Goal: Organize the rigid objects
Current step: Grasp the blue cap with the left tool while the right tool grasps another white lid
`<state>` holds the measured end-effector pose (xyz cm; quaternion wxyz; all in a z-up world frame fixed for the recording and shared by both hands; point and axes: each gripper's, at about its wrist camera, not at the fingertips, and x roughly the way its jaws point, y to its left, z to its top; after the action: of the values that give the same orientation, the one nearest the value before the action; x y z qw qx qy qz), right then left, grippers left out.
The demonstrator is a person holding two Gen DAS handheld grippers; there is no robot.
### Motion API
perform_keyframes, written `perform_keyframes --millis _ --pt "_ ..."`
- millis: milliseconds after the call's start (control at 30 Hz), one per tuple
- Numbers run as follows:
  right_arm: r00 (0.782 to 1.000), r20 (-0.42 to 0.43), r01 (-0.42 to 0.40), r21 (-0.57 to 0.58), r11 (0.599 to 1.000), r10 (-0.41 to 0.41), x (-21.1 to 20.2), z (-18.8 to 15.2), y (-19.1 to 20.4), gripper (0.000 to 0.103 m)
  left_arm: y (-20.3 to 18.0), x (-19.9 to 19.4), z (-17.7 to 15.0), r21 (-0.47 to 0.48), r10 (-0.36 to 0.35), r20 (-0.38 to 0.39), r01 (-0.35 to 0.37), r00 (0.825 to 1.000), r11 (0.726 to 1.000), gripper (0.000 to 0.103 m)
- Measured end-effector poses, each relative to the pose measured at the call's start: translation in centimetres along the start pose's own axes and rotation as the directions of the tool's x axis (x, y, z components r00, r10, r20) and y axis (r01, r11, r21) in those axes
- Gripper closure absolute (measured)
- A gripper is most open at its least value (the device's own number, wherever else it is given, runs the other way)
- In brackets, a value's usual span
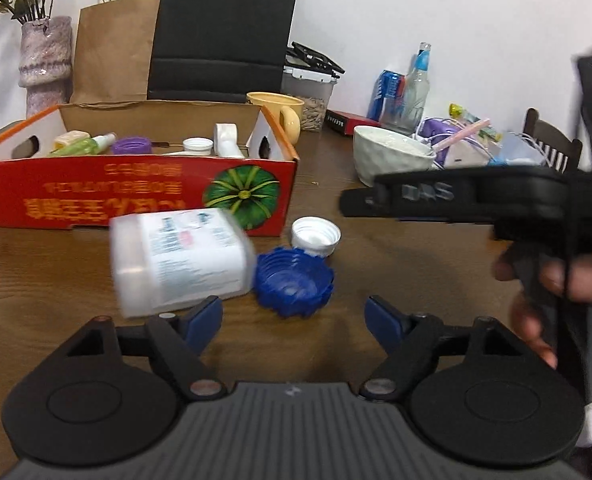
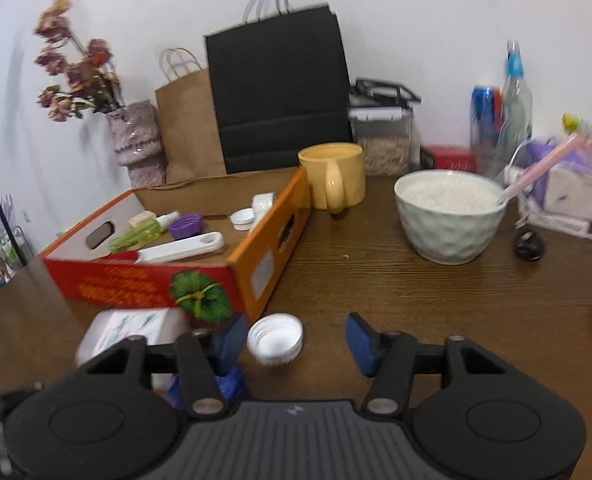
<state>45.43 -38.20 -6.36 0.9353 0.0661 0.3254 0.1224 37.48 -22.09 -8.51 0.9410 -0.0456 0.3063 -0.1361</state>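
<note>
Both grippers hang low over the wooden table (image 2: 415, 280), each with its blue-padded fingers spread wide and nothing between them. From its own wrist view the left gripper (image 1: 294, 320) has a white plastic bottle (image 1: 180, 258) lying on its side at about 11 o'clock, blurred, its near corner touching or just over the left fingertip (image 1: 206, 316); I cannot tell which. A blue ridged lid (image 1: 294, 282) rests open side up at 12 o'clock, just beside the bottle, and a white screw cap (image 1: 315, 236) sits just beyond it, touching or nearly so. Behind them stands the red cardboard box (image 1: 96, 196) with a green pumpkin print. At 2 o'clock the right gripper shows from the side as a dark blurred shape, with the person's hand (image 1: 543, 280) around its grip.

From the right wrist view the right gripper (image 2: 294, 344) has the white screw cap (image 2: 275, 338) at 12 o'clock, closer to the left fingertip (image 2: 232, 340). The bottle (image 2: 136, 332) lies at 10 o'clock, and the blue lid (image 2: 232, 386) peeks out under the left finger. The box (image 2: 136, 284) holds a white-handled tool (image 2: 180, 250), a green spray bottle (image 2: 140, 234), a purple lid (image 2: 186, 225) and a white cap (image 2: 243, 218). At 1 o'clock, well apart, stand a yellow mug (image 2: 333, 176) and a pale bowl (image 2: 447, 236).
</note>
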Motion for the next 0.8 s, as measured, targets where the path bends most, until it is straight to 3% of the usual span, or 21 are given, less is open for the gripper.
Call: perform_keyframes --millis 167,233,267,300,367,533,667,800 --pt "0.999 -0.053 0.006 -0.006 1.0 -0.006 3.5 -0.1 -0.7 0.069 -0.8 2.5 0.8 -0.053 0.035 -0.034 -0.037 0.999 0.998 0.022" --pt "0.997 -0.064 -0.031 0.025 0.999 0.033 4.3 -0.5 -1.2 0.076 -0.8 3.0 1.0 -0.068 0.055 -0.027 -0.057 0.998 0.996 0.031" --pt "0.997 -0.06 -0.038 0.029 0.999 0.04 4.6 -0.8 -1.3 0.085 -0.9 3.1 1.1 -0.066 0.069 -0.021 -0.071 0.997 0.995 0.035" --pt "0.998 -0.05 -0.037 0.022 0.999 0.038 4.6 -1.0 -1.2 0.092 -1.0 3.3 1.2 -0.068 0.078 -0.019 -0.08 0.997 0.994 0.046" --pt "0.998 -0.041 -0.048 0.034 0.998 0.049 4.6 -1.1 -1.3 0.096 -0.9 3.4 1.4 -0.075 0.082 -0.012 -0.082 0.997 0.994 0.047" --pt "0.998 -0.02 -0.052 0.062 0.997 0.053 4.3 -1.3 -1.6 0.097 -0.9 2.7 1.1 -0.08 0.064 -0.004 -0.064 0.998 0.995 0.047" --pt "0.999 0.001 -0.04 0.072 0.997 0.04 3.5 -1.5 -2.1 0.097 -1.8 0.1 0.3 0.062 0.039 0.071 -0.044 0.997 0.997 0.047" --pt "0.999 0.031 -0.048 0.125 0.991 0.044 3.0 -1.7 -3.0 0.097 -0.8 -4.1 0.2 0.086 0.007 0.126 -0.018 0.992 0.996 0.047"
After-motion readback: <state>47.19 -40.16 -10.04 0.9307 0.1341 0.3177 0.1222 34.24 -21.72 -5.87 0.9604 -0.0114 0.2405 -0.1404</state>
